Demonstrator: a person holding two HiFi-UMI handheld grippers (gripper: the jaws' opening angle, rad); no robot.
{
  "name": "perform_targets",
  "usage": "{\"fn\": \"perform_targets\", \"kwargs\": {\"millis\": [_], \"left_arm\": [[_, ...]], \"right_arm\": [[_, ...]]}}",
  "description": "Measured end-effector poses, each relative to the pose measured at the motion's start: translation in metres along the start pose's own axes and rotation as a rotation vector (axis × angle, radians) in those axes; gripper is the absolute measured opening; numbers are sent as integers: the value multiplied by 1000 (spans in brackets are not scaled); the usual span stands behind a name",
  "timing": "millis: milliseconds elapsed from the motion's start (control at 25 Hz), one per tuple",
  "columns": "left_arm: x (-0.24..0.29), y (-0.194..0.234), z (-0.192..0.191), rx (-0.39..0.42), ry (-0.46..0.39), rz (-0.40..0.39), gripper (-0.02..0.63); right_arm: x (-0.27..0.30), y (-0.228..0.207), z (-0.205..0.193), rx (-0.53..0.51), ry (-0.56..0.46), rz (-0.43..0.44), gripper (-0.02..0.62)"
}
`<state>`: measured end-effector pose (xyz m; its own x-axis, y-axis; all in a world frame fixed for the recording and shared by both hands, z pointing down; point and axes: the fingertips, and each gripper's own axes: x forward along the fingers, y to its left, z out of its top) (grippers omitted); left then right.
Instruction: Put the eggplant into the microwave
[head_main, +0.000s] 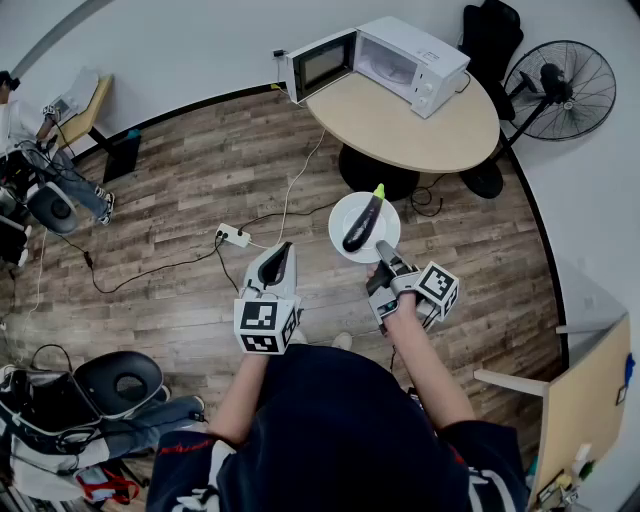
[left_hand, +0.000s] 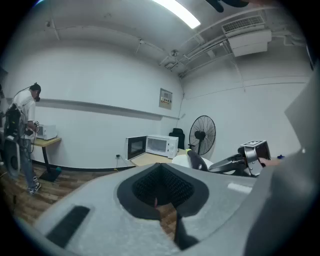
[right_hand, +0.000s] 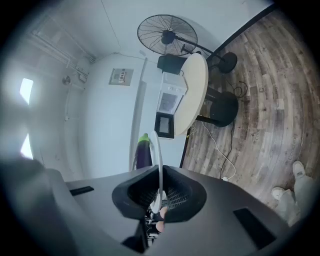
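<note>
At the frame's bottom centre, the person wore a dark navy short-sleeved top (head_main: 340, 430), with red print on the sleeve (head_main: 190, 452) at lower left. The left gripper (head_main: 285, 250) and right gripper (head_main: 382, 247) were grey-shelled, with black ribbed pads (left_hand: 145, 189) and black-and-white square-marker cubes (head_main: 266, 325).

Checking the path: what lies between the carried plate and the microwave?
Head view: only wood floor, the table's dark base and bare tabletop separate plate and microwave.
</note>
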<state>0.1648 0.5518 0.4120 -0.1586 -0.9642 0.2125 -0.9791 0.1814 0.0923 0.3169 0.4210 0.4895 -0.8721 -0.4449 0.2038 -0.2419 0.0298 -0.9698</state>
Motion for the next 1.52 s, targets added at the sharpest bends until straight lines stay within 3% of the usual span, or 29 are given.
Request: {"fn": "perform_targets", "kwargs": {"millis": [880,1520], "left_arm": [[17,-19,-15,-3,24,2,14],[75,13,-2,-16,25,-6,14]], "right_arm": [[-1,-27,23,45,15,-36,26],[59,-26,50,53,22,-57,26]]}}
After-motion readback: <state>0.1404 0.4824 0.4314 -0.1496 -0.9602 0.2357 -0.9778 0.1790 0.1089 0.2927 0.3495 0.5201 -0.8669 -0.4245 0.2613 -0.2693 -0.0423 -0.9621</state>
